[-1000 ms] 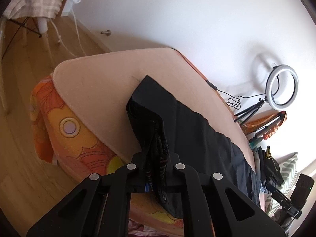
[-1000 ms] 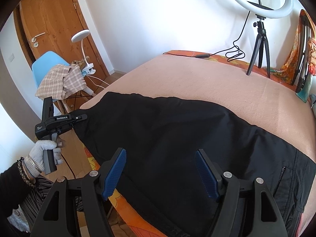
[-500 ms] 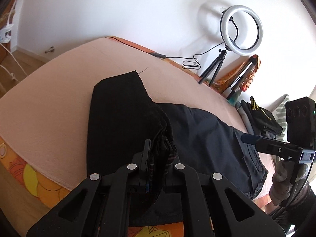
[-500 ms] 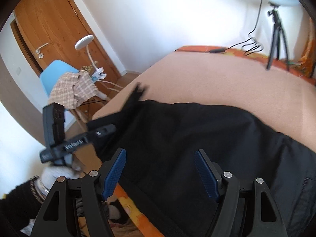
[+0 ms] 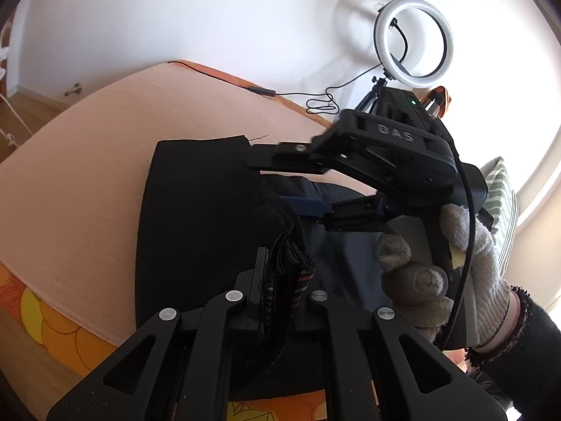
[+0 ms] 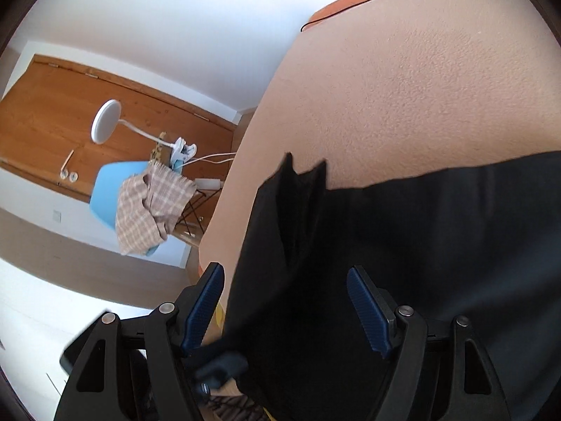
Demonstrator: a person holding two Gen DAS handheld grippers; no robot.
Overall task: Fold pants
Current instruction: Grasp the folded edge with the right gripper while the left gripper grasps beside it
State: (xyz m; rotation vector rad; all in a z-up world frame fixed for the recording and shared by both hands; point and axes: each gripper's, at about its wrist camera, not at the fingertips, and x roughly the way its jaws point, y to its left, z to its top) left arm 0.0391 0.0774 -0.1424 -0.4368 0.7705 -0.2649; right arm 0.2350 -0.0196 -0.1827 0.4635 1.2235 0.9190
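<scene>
Black woven cloth, one pair of pants (image 5: 196,217), lies on the peach-covered bed (image 5: 70,182), with its gathered hem end bunched in the left tool (image 5: 280,280), whose jaws are drawn tight on several stacked layers of the fabric. The right tool (image 6: 285,301) stands with its two blue pads (image 6: 368,312) wide apart and nothing between them; the raised cloth lies just ahead of it and partly under the gap. In the left view the right tool (image 5: 277,182) reaches in over the lifted leg section, held by one gloved hand (image 5: 445,266).

Risks, as judged: the layers pinched at the left could slip unevenly, because the bunch is thick and held near its edge, giving a skewed fold. The right tool might close on only the top layer, or meet the left tool, since the two are close together. Cloth near the bed's edge could slide off toward the floor.

Count: one pair of pants, two tools, one gloved hand in view, one ring light (image 5: 413,42) beyond the right tool, one blue chair (image 6: 112,193), one checked cloth (image 6: 150,210) and one white lamp (image 6: 105,122).
</scene>
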